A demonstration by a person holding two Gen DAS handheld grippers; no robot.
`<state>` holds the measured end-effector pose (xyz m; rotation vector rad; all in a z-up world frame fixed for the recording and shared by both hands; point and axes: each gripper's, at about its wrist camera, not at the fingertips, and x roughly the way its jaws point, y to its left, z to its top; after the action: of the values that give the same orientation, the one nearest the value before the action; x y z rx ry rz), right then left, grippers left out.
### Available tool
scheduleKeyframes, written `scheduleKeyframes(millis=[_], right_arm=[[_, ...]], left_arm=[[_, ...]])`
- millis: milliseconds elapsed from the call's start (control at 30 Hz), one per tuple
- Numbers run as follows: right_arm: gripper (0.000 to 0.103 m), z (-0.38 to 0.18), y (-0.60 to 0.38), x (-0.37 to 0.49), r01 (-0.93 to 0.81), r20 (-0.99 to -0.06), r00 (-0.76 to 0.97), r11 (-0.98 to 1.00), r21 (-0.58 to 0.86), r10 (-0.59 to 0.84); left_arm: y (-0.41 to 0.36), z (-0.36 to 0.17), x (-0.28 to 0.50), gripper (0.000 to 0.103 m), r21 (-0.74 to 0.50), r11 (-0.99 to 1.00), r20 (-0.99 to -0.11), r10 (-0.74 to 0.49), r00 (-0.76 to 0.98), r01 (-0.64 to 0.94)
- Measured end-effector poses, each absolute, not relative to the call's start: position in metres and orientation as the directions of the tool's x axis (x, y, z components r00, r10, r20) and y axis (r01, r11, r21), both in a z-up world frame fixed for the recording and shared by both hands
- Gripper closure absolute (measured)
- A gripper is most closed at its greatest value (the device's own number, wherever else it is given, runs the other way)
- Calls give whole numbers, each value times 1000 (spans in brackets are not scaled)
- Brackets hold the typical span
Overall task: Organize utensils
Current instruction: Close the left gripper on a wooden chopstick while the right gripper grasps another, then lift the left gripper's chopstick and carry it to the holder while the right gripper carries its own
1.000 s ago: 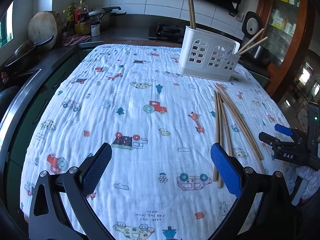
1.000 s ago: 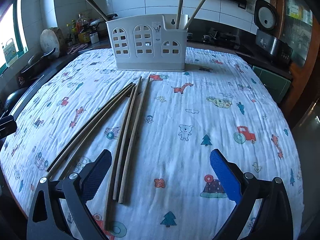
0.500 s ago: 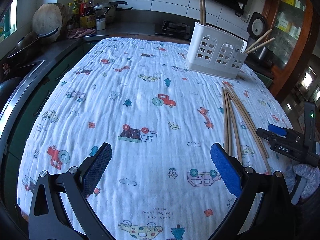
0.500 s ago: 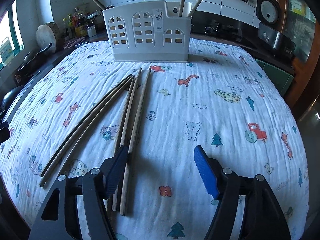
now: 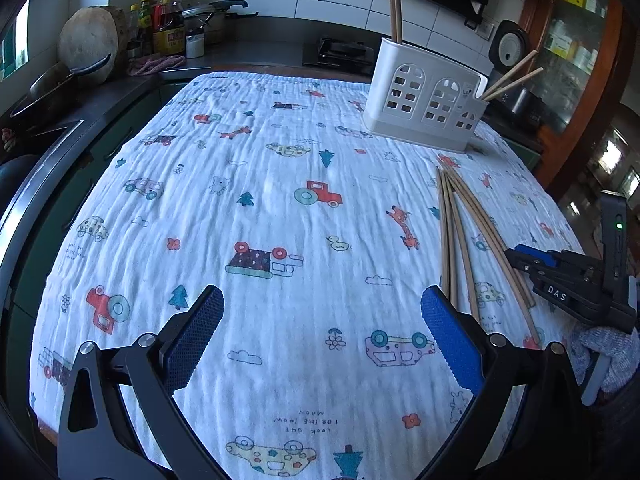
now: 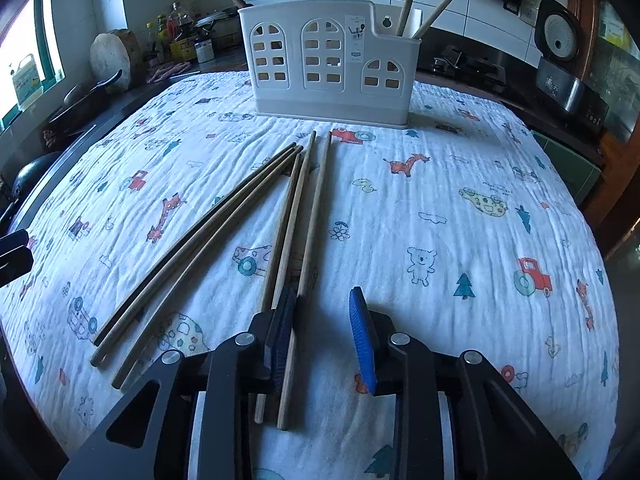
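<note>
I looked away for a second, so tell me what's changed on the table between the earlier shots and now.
The right gripper has sunk a little toward the loose chopsticks and its jaws have just been closing; one chopstick lies between them beside the left pad, with a gap still showing, so nothing is clamped yet. Unchanged: the left gripper wide open over the cloth, the white holder and the chopsticks' layout.
</note>
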<state>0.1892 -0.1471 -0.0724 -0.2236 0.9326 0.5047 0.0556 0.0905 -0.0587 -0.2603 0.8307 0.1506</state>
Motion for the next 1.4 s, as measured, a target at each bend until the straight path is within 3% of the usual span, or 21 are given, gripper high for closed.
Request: scheduleKeyframes(millis=[167, 267, 633, 700, 900, 1000, 1400], right_arm=[[85, -74, -146, 187, -513, -807, 507, 859, 1, 303], [94, -74, -149, 186, -508, -806, 513, 862, -8, 295], [96, -75, -156, 180, -510, -798, 521, 860, -8, 302], [96, -74, -158, 181, -509, -798, 520, 861, -2, 306], [96, -75, -162, 181, -512, -795, 515, 859, 14, 320], [96, -75, -163, 181, -514, -794, 513, 857, 21, 327], [96, -76, -163, 180, -521, -791, 511, 853, 27, 336]], left_arm=[[81, -60, 56, 6, -162, 965, -746, 17, 665, -207], [74, -62, 58, 7, -163, 969, -745, 2, 667, -185], [25, -77, 91, 56, -190, 981, -778, -134, 613, -26], [21, -80, 100, 69, -200, 980, -787, -154, 597, -12], [11, -91, 119, 87, -206, 979, -811, -177, 558, 11], [9, -91, 122, 92, -197, 980, -813, -174, 555, 18], [5, -94, 129, 95, -175, 984, -836, -162, 525, 24]])
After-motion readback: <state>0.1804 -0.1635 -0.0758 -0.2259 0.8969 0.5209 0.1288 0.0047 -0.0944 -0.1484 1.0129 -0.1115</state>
